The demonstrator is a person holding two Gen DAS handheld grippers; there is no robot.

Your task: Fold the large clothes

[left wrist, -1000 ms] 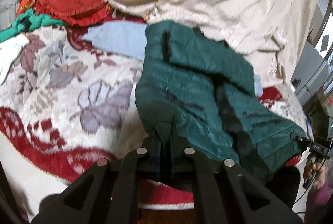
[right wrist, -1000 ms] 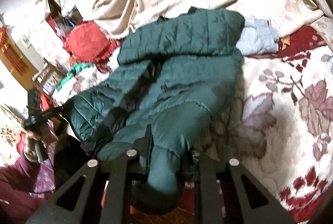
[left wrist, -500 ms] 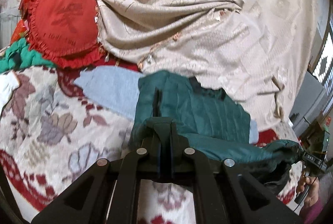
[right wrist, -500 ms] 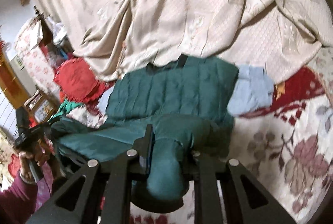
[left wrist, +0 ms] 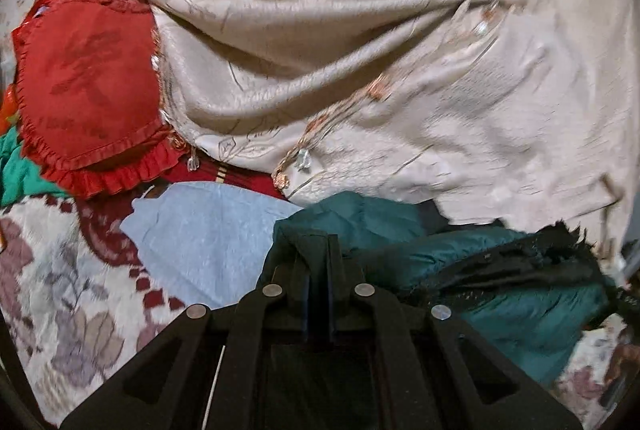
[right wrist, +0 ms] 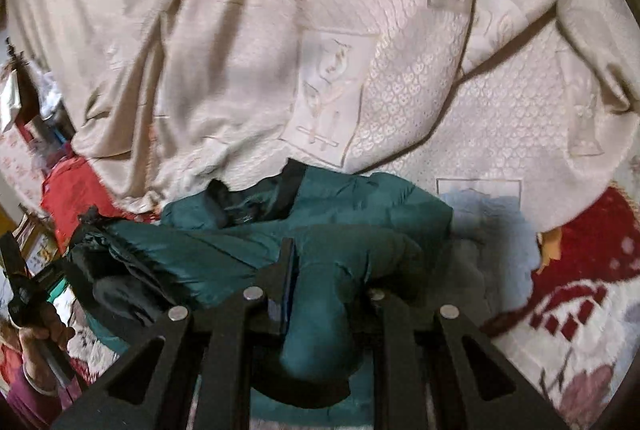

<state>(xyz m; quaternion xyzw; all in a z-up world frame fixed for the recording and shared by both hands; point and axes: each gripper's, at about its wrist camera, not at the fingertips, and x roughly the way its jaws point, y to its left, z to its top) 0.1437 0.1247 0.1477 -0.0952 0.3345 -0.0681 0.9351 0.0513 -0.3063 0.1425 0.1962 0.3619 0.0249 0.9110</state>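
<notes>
A dark green quilted jacket (left wrist: pixel 500 270) lies doubled over on the floral blanket, its near half brought over the far half. My left gripper (left wrist: pixel 318 250) is shut on the jacket's edge, with the fabric pinched flat between its fingers. My right gripper (right wrist: pixel 320 270) is shut on a thick roll of the same jacket (right wrist: pixel 360 214), which bulges between its fingers and hangs back toward the camera. In the right wrist view the left gripper's handle (right wrist: pixel 24 294) shows at the far left, held in a hand. The jacket's black lining shows along the folded edge.
A large beige bedspread (left wrist: pixel 380 50) is heaped right behind the jacket. A red frilled cushion (left wrist: pixel 88 90) lies at the left, and a light blue cloth (left wrist: pixel 208 230) lies under the jacket's left side. The floral blanket (right wrist: pixel 580 330) covers the bed.
Both grippers carried the jacket's near edge away from the bed's front edge toward the beige bedspread, folding it over the far half. The cushion and bedspread now loom larger.
</notes>
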